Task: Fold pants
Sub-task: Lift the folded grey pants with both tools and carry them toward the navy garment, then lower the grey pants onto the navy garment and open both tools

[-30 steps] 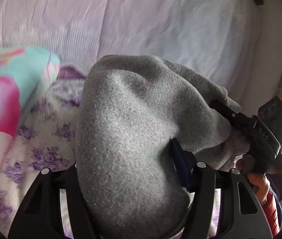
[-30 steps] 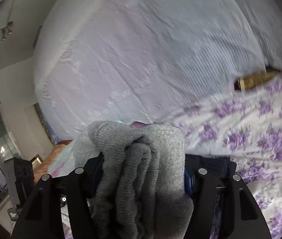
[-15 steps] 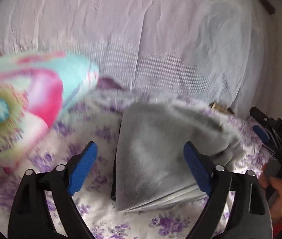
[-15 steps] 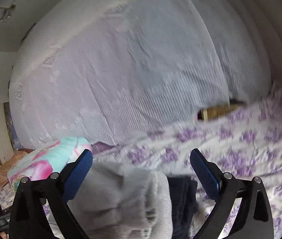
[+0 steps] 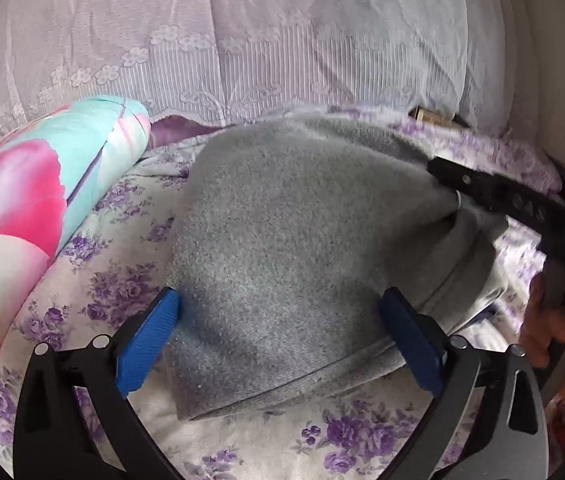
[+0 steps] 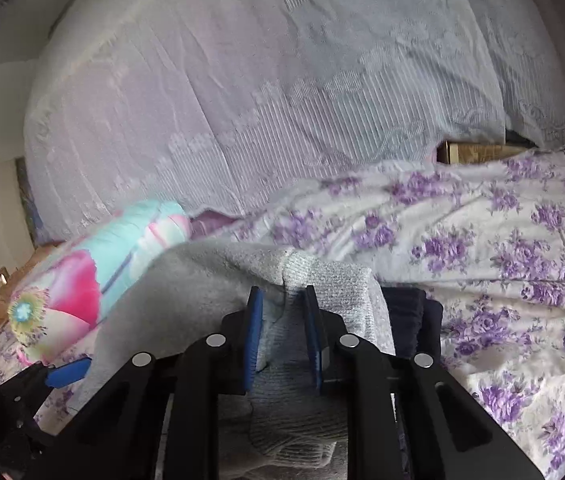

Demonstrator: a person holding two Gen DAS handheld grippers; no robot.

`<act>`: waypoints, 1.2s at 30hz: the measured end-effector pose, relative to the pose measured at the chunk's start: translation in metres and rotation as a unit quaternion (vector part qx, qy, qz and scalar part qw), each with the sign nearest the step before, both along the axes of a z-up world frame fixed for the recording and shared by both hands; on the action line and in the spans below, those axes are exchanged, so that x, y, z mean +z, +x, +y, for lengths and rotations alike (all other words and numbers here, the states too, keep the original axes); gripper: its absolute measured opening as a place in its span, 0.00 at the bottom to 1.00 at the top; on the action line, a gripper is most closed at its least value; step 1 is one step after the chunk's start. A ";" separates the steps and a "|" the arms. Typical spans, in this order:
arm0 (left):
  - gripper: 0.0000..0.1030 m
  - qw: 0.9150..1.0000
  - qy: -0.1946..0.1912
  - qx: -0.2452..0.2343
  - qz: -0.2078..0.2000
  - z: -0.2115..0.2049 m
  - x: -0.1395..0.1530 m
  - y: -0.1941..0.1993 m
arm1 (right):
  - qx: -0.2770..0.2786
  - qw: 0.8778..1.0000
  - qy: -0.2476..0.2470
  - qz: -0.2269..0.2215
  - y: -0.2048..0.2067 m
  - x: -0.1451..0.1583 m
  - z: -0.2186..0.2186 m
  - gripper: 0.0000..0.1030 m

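The grey pants (image 5: 302,260) lie in a folded bundle on the bed (image 5: 114,288), on its purple-flowered sheet. The right claw (image 6: 282,320) has its blue pads nearly together, pinching a ribbed edge of the fabric, likely to tug that side square. The left claw (image 5: 278,340) stands wide open, one pad at each side of the bundle's near end and gripping nothing, so it seems placed to steady or press the fold. A dark garment (image 6: 414,320) sits just beside the pants. A bright flowered pillow (image 5: 42,200) rests nearby, against a pale lace-covered headboard (image 5: 242,40)
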State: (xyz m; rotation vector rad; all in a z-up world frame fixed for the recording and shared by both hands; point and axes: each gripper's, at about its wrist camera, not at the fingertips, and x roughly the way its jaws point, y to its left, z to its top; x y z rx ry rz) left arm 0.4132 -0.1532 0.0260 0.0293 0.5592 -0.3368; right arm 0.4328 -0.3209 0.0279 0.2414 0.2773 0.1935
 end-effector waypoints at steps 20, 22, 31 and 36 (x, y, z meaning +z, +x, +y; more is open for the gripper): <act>0.95 0.997 0.041 0.040 -0.049 0.003 0.019 -0.176 | -0.157 0.987 -0.016 0.019 -0.188 -0.018 0.015 0.97; 0.95 0.997 0.045 0.046 -0.046 0.005 0.018 -0.190 | -0.146 0.989 -0.004 0.017 -0.204 -0.020 0.019 0.97; 0.95 0.994 0.052 0.090 -0.045 0.022 0.017 -0.210 | -0.103 0.994 0.037 -0.004 -0.228 -0.023 0.019 0.97; 0.95 0.994 0.044 0.096 -0.035 0.029 0.018 -0.202 | -0.065 0.994 0.060 0.064 -0.202 -0.033 0.020 0.97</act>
